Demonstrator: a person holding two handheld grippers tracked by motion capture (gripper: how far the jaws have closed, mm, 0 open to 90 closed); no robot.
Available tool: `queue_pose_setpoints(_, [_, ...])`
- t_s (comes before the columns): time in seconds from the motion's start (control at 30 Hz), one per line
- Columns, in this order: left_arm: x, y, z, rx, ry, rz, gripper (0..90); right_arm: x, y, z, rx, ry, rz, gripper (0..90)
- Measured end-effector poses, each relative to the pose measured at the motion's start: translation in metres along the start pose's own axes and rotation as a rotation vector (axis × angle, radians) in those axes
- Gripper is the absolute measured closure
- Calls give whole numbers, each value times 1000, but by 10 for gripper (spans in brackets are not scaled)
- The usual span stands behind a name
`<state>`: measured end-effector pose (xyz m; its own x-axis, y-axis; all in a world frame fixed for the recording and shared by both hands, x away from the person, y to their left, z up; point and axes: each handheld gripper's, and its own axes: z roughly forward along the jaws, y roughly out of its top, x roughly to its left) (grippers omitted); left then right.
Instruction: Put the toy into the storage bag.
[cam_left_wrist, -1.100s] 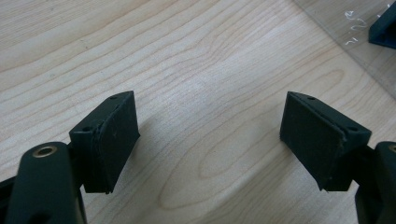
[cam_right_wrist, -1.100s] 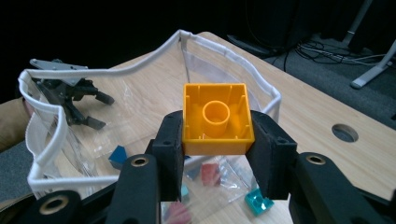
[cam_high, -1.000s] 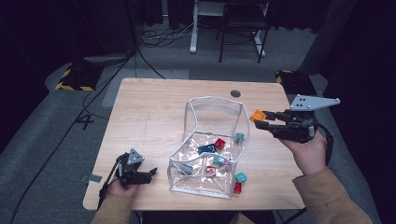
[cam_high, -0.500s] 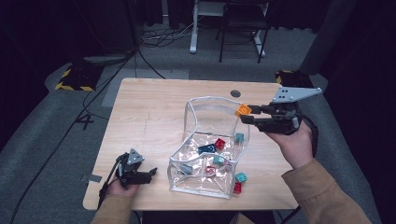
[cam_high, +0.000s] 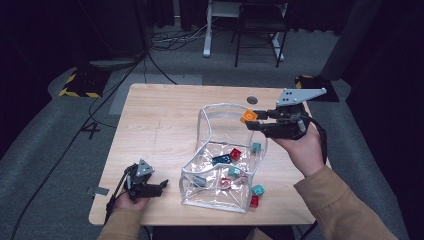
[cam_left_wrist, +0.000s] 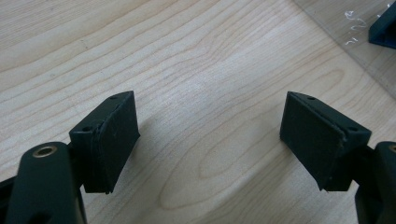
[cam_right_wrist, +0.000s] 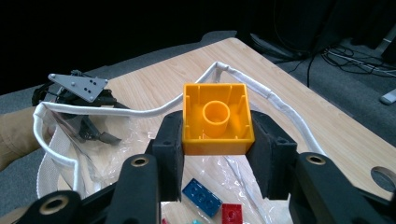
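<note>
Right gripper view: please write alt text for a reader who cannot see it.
The right gripper clamps an orange hollow block, open underside facing the camera, above a clear white-rimmed bag on a wooden table. Blue and red bricks lie in the bag, and the left gripper sits beyond it.

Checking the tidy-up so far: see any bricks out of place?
Yes: a teal brick and a red brick lie on the table just outside the clear bag, at its near right corner, while the others sit inside.

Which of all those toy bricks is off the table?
The orange brick, pinched in the right gripper above the clear bag; the others lie in it or beside it.
</note>
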<state>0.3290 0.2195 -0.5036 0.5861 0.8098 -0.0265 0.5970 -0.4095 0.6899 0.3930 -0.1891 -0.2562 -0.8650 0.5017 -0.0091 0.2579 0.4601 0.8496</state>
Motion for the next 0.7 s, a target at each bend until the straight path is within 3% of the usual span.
queue_pose_setpoints(0.47, [0, 0, 0, -1, 0, 0, 196, 2, 6, 31, 70, 24, -1, 584])
queue_pose_setpoints(0.7, [0, 0, 0, -1, -1, 0, 195, 2, 6, 47, 132, 27, 2, 584])
